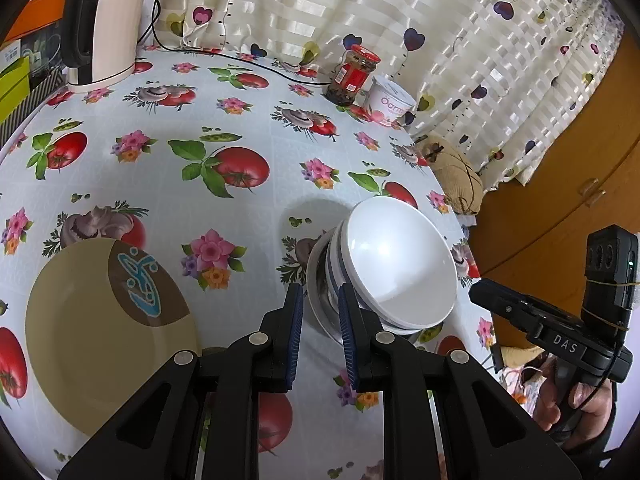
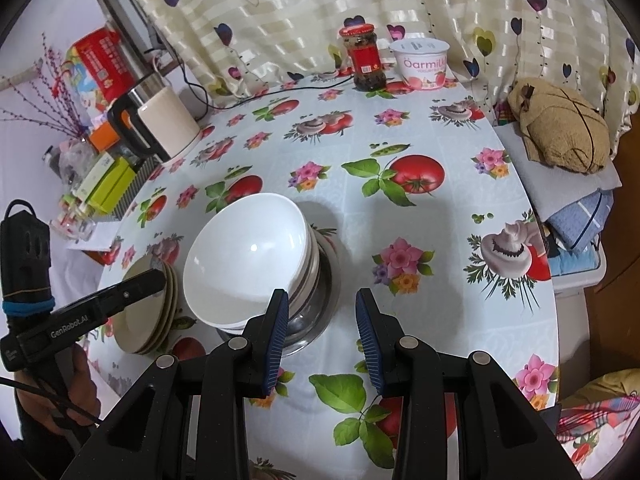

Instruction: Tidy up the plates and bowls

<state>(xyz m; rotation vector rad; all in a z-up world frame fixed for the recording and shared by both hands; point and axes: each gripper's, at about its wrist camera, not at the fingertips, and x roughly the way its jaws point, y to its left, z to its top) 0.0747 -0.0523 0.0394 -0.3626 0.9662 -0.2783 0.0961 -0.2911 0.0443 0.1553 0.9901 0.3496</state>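
Observation:
A stack of white bowls [image 1: 394,268] sits tilted inside a steel bowl [image 1: 320,300] on the flowered tablecloth. My left gripper [image 1: 320,300] stands open just short of the steel bowl's rim, with nothing between its blue pads. Left of it lies a beige plate [image 1: 100,332] with a brown and blue motif. In the right wrist view the white bowls [image 2: 248,260] and steel bowl [image 2: 316,316] lie ahead and to the left of my right gripper [image 2: 322,300], which is open and holds nothing. Stacked beige plates [image 2: 148,320] rest to the left of the bowls.
A white kettle [image 2: 160,124] with a black cable, a red-lidded jar [image 2: 364,60] and a yogurt tub [image 2: 420,64] stand along the back by the curtain. A tan cushion [image 2: 560,132] lies beyond the table's right edge. A hand [image 1: 580,400] grips the right gripper's handle.

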